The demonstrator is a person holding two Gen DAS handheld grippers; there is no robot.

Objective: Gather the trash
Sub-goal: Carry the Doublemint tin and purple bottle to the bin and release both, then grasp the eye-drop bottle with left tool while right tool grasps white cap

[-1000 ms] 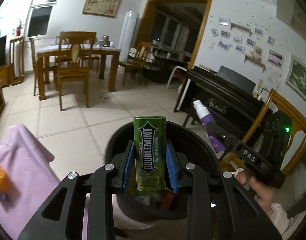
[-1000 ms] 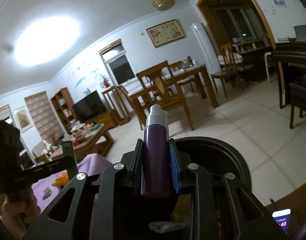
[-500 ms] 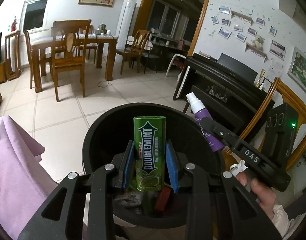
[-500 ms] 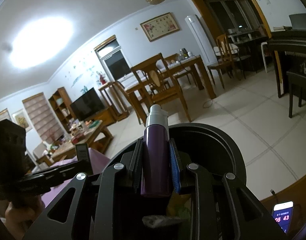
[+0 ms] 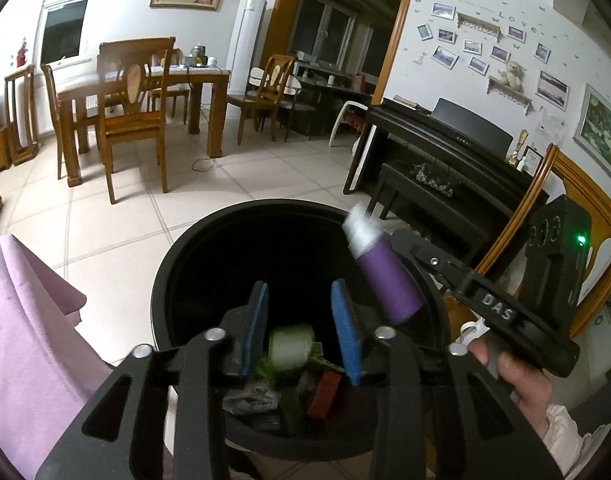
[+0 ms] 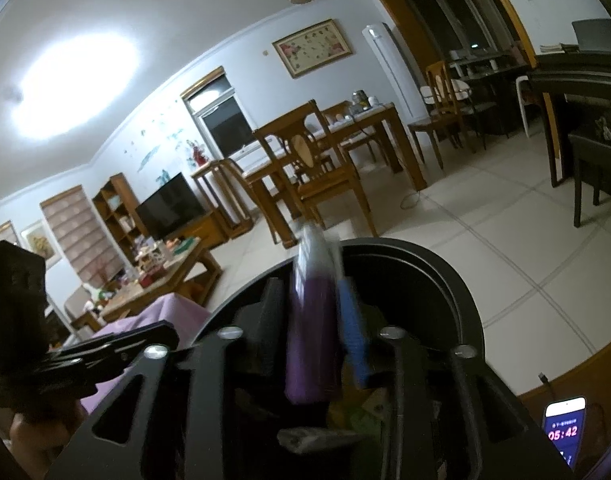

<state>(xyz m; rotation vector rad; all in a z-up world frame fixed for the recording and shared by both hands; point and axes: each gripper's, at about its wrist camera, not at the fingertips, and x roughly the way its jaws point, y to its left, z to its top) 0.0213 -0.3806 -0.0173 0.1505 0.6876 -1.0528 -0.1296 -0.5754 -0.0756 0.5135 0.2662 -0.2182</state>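
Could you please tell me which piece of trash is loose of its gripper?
The green tin, blurred over the bin, clear of the pads of the left gripper; the purple bottle sits between the fingers of the right gripper.

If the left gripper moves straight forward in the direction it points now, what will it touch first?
Most likely the blurred green pack, seen just beyond the open left gripper, then the trash heaped in the black bin. The bin's far inner wall lies beyond that. Depth is unclear, so this is a guess.
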